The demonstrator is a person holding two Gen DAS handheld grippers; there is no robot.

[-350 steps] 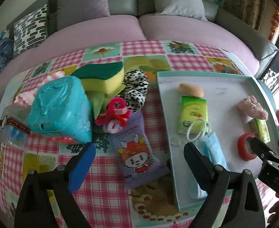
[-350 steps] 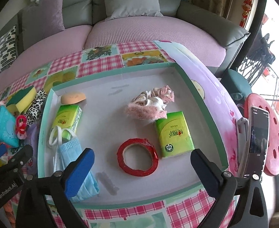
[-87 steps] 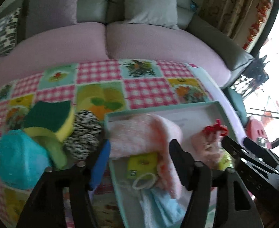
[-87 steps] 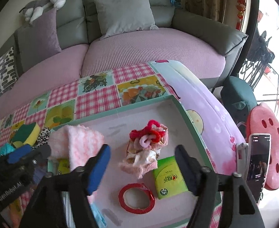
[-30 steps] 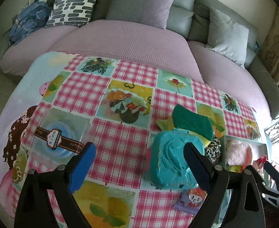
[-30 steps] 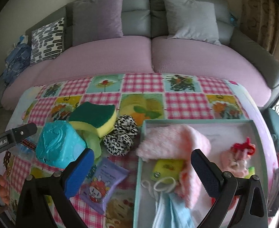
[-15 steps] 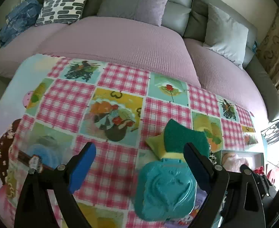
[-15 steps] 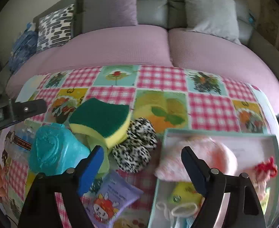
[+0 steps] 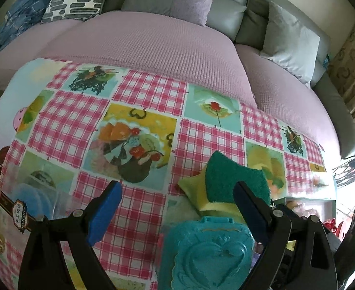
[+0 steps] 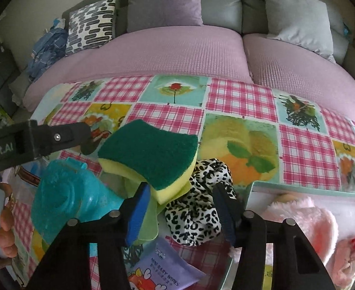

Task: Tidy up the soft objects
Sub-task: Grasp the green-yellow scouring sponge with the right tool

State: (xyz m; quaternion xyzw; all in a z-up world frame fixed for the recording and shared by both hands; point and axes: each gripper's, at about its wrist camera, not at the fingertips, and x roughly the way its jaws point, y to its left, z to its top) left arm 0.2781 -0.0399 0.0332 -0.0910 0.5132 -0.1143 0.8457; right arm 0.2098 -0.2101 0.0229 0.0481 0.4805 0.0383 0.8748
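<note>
The right gripper (image 10: 181, 207) has narrowed its jaws since half a second ago and come down closer over the leopard-print scrunchie (image 10: 196, 207); the scrunchie now lies directly between the two fingers, though the pads do not yet seem to press it, so the jaws stand half-closed around it, holding nothing firmly. This reads as the start of a pick, the next soft thing bound for the tray (image 10: 305, 189), which sits just right of the right-hand jaw with the pink fluffy cloth (image 10: 300, 215) already in it. The sponge (image 10: 150, 154) rests ahead of and partly above the left-hand jaw, touching the scrunchie's far edge; a closing pinch may catch its yellow corner.

The left gripper (image 9: 177, 207) has swung away from the tray over the last second and hangs with jaws wide and empty; the teal pouch (image 9: 206, 251) lies low between them, nearer the right-hand jaw, and the sponge (image 9: 230, 181) sits just beyond that jaw's tip.

Hard to tell: whether the scrunchie is one piece or two bunched together; the green cloth (image 10: 148, 220) under the sponge is mostly covered; the wipes packet (image 10: 162, 268) is cut off below the fingers; the tray's contents run out of view on the right.
</note>
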